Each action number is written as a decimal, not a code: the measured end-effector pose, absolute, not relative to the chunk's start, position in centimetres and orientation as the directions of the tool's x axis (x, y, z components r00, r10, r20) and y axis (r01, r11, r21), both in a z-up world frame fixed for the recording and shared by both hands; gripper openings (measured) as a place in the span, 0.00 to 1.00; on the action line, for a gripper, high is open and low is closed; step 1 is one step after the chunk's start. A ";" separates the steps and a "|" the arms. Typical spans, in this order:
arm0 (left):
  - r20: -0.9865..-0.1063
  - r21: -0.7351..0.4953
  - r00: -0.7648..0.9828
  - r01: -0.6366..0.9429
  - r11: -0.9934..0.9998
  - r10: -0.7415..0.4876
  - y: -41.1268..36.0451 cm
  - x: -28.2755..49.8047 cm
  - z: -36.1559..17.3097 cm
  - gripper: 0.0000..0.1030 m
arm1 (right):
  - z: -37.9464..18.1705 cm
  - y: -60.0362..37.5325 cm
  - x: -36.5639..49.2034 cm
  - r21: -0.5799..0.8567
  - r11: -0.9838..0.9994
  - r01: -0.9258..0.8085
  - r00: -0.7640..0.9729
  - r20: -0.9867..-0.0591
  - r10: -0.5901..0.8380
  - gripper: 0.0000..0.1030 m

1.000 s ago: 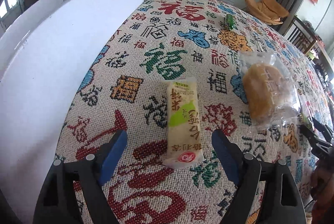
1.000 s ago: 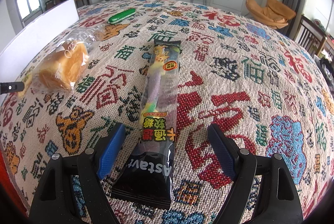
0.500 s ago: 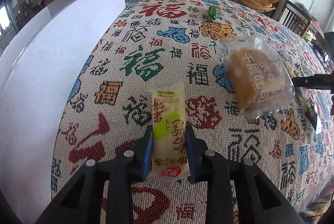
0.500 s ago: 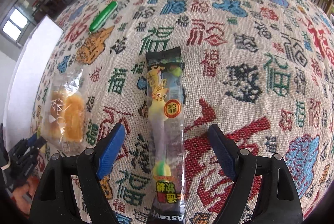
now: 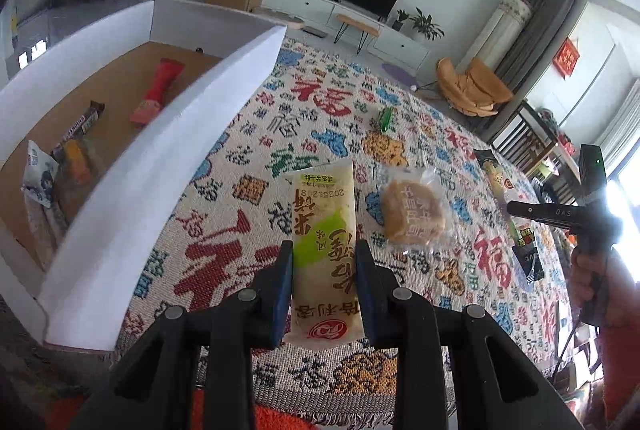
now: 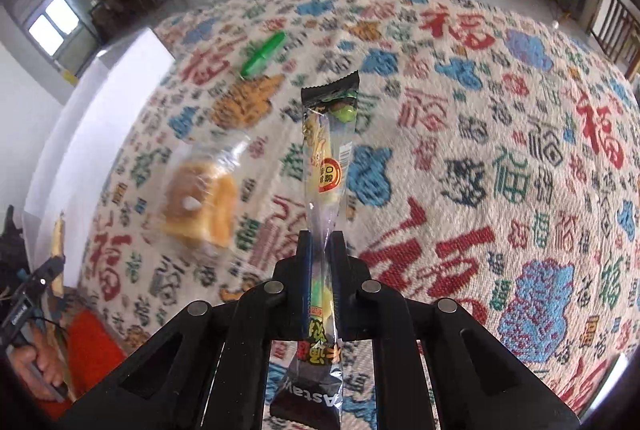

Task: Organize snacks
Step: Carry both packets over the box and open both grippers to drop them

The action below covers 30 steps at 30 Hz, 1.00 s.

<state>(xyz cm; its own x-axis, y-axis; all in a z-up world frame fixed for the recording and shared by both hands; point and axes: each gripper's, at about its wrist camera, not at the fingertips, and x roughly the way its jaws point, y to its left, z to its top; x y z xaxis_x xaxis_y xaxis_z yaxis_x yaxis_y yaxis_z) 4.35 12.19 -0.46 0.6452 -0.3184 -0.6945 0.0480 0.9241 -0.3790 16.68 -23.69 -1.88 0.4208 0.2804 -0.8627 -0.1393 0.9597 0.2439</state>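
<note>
My left gripper (image 5: 323, 250) is shut on a cream and green rice cracker packet (image 5: 325, 226) and holds it lifted above the patterned tablecloth (image 5: 248, 133). My right gripper (image 6: 321, 240) is shut on a long black candy packet (image 6: 326, 165), also lifted off the cloth. A wrapped round cake (image 5: 412, 216) lies on the cloth between the two grippers; it also shows in the right wrist view (image 6: 200, 201). The white box (image 5: 168, 145) stands to the left of my left gripper and holds several snacks, among them a red packet (image 5: 158, 89).
A green packet (image 5: 385, 117) lies further back on the cloth and also shows in the right wrist view (image 6: 264, 53). The right gripper and hand (image 5: 580, 222) appear at the right of the left wrist view. The near table edge lies just below both grippers.
The right gripper has shut on the black candy packet and raised it. The left gripper, shut half a second ago, has lifted the rice cracker packet so the box's inside shows.
</note>
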 end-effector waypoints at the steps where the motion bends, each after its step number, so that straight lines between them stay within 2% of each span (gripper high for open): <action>1: -0.679 -0.386 0.664 0.040 0.922 -0.313 13.3 4.3 0.7 0.28 | -0.1 -22.4 16.9 0.268 0.950 -0.161 0.442 -0.841 0.312 0.08; 4: -0.656 -0.372 0.712 -0.016 0.928 -0.250 17.7 4.4 3.4 0.28 | 4.6 -17.4 18.0 0.371 0.895 -0.248 0.468 -0.763 0.446 0.08; 7: -0.680 -0.308 0.722 -0.124 0.943 -0.127 22.9 5.7 4.1 0.28 | 8.1 -10.0 19.0 0.473 0.804 -0.360 0.437 -0.676 0.593 0.08; 11: -0.736 -0.219 0.677 -0.278 0.935 0.029 29.3 7.5 2.7 0.28 | 9.7 1.6 20.2 0.580 0.667 -0.467 0.337 -0.581 0.741 0.08; 14: -0.757 -0.153 0.643 -0.348 0.925 0.117 32.1 8.1 1.3 0.28 | 9.1 9.7 20.2 0.578 0.621 -0.529 0.301 -0.556 0.775 0.08; 16: -0.766 -0.120 0.623 -0.385 0.915 0.161 33.3 8.2 0.2 0.40 | 7.4 13.8 20.2 0.592 0.589 -0.549 0.267 -0.544 0.796 0.09; 17: -0.772 -0.107 0.609 -0.401 0.910 0.178 33.6 8.1 -0.2 0.54 | 6.3 15.4 20.1 0.604 0.575 -0.551 0.240 -0.546 0.803 0.14; 19: -0.767 -0.115 0.617 -0.401 0.909 0.175 33.7 7.3 -0.7 0.55 | 4.5 17.0 19.9 0.597 0.589 -0.544 0.206 -0.586 0.784 0.29; 20: -0.763 -0.129 0.627 -0.389 0.912 0.159 33.6 6.8 -0.8 0.55 | 4.0 16.7 19.6 0.591 0.596 -0.544 0.201 -0.598 0.776 0.43; 21: -0.757 -0.139 0.637 -0.377 0.916 0.147 33.4 6.4 -0.9 0.55 | 3.8 15.9 19.3 0.564 0.611 -0.555 0.218 -0.610 0.762 0.50; 22: -0.753 -0.141 0.642 -0.371 0.918 0.144 33.3 6.2 -0.9 0.55 | 3.9 15.2 19.0 0.510 0.632 -0.583 0.252 -0.627 0.737 0.53; 23: -0.752 -0.140 0.644 -0.366 0.920 0.141 33.2 6.1 -0.9 0.57 | 4.2 14.3 18.6 0.429 0.660 -0.617 0.295 -0.651 0.700 0.62; 24: -0.750 -0.145 0.648 -0.357 0.923 0.133 33.0 6.2 -0.8 0.62 | 4.3 13.2 18.3 0.339 0.685 -0.645 0.340 -0.675 0.654 0.70; 27: -0.736 -0.175 0.666 -0.361 0.916 0.121 32.8 6.4 -0.6 0.77 | 3.5 11.2 17.5 0.180 0.659 -0.730 0.335 -0.747 0.574 0.70; 30: -0.729 -0.227 0.678 -0.368 0.902 0.094 32.3 7.0 -0.1 0.77 | 0.9 10.9 14.9 0.181 0.515 -0.838 0.185 -0.793 0.580 0.70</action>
